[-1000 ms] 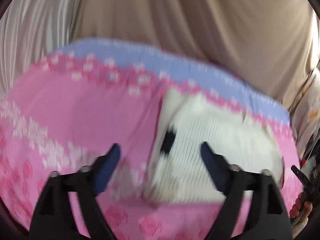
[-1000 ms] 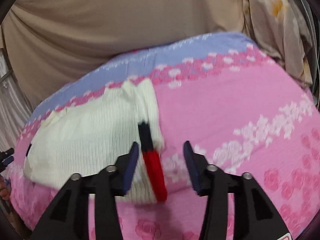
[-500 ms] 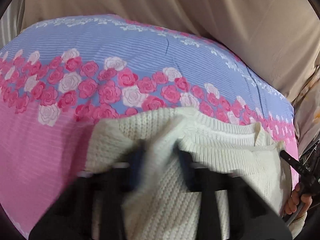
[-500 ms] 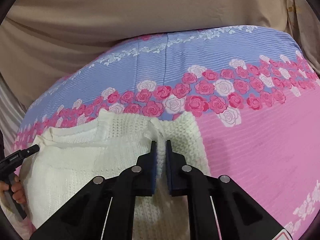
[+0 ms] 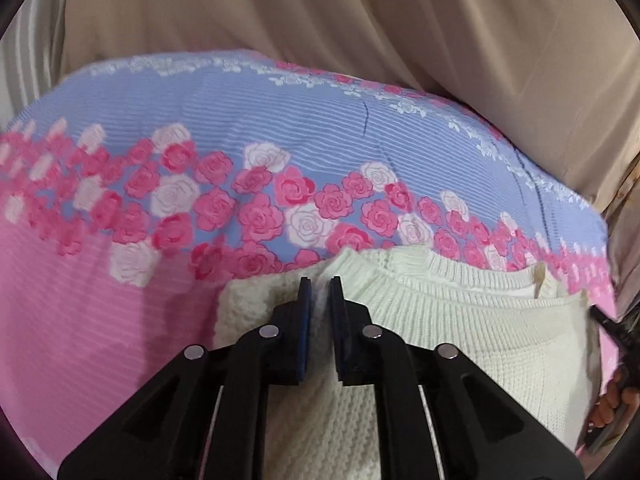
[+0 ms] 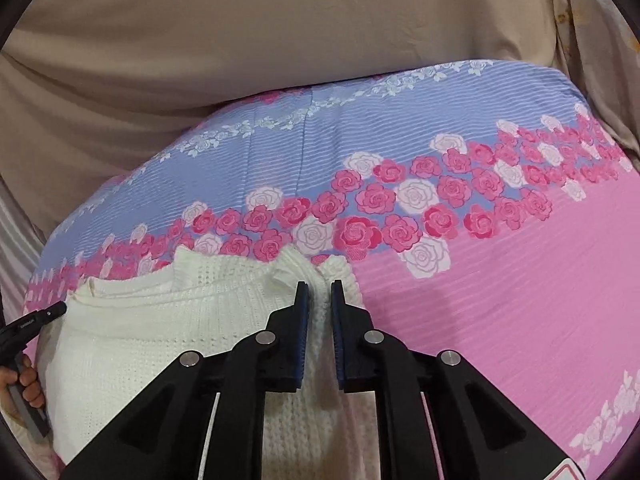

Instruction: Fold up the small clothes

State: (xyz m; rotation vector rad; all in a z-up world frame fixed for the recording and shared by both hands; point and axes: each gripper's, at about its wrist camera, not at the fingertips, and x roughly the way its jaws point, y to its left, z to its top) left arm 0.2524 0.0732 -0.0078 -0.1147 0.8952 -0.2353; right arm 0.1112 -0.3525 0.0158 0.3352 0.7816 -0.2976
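A small cream knitted sweater [image 5: 460, 332] lies on the rose-patterned bedspread [image 5: 120, 280], its ribbed neckline toward the far side. My left gripper [image 5: 319, 282] is shut on the sweater's left shoulder, next to the collar. My right gripper [image 6: 319, 286] is shut on the sweater [image 6: 160, 328] at its right shoulder, where the knit bunches between the blue pads. The lower part of the sweater is hidden behind both grippers.
The bedspread [image 6: 500, 300] is pink near me and lilac at the far edge. A beige curtain [image 5: 400, 20] hangs behind the bed. The other gripper and the holding hand show at the right edge [image 5: 612, 392] and at the left edge [image 6: 24, 360].
Both grippers moved forward over the sweater to its far shoulders and closed on the knit. One second ago both were open; the red and black cuff is out of view now.
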